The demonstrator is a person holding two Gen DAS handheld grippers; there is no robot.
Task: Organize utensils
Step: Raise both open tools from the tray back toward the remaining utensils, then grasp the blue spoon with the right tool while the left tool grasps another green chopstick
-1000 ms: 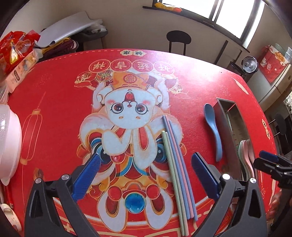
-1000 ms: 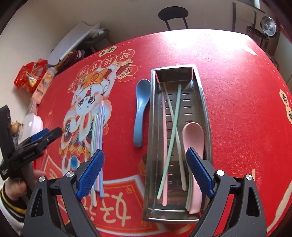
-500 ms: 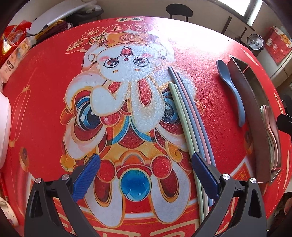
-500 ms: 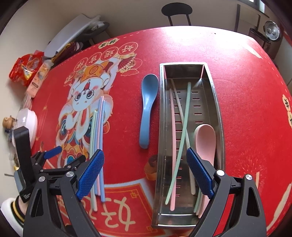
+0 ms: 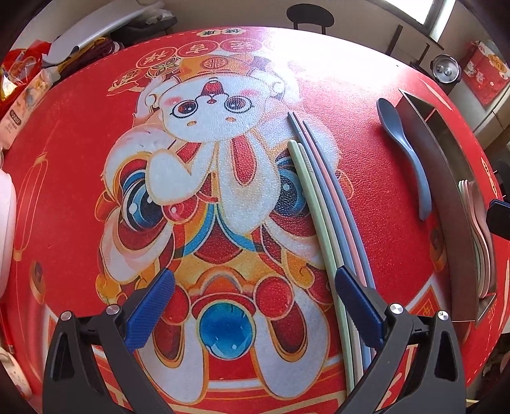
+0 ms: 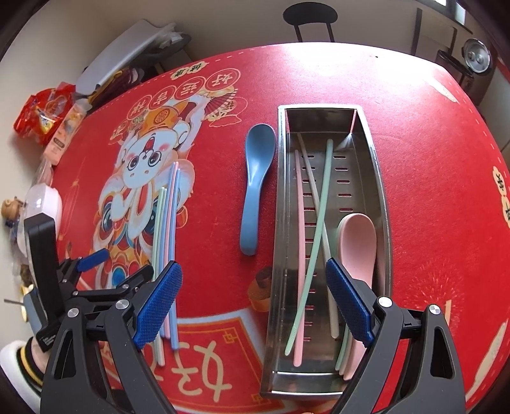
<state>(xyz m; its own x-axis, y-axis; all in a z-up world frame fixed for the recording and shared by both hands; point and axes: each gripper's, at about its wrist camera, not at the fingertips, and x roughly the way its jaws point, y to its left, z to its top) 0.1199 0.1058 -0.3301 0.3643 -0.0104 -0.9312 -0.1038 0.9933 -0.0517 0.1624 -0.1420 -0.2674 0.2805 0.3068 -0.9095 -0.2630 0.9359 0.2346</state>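
Several pastel chopsticks lie side by side on the red printed mat, also in the right wrist view. My left gripper is open and empty, low over the mat, its right finger touching or just above their near ends. A blue spoon lies left of the steel tray, which holds chopsticks and a pink spoon. My right gripper is open and empty, above the tray's near left side.
A white bowl and snack packets sit at the mat's left edge. A dark chair stands beyond the table's far edge. A metal pot is off to the right.
My left gripper has moved forward and down toward the loose chopsticks, its right finger now at them. My right gripper has drifted slightly, staying open over the tray.
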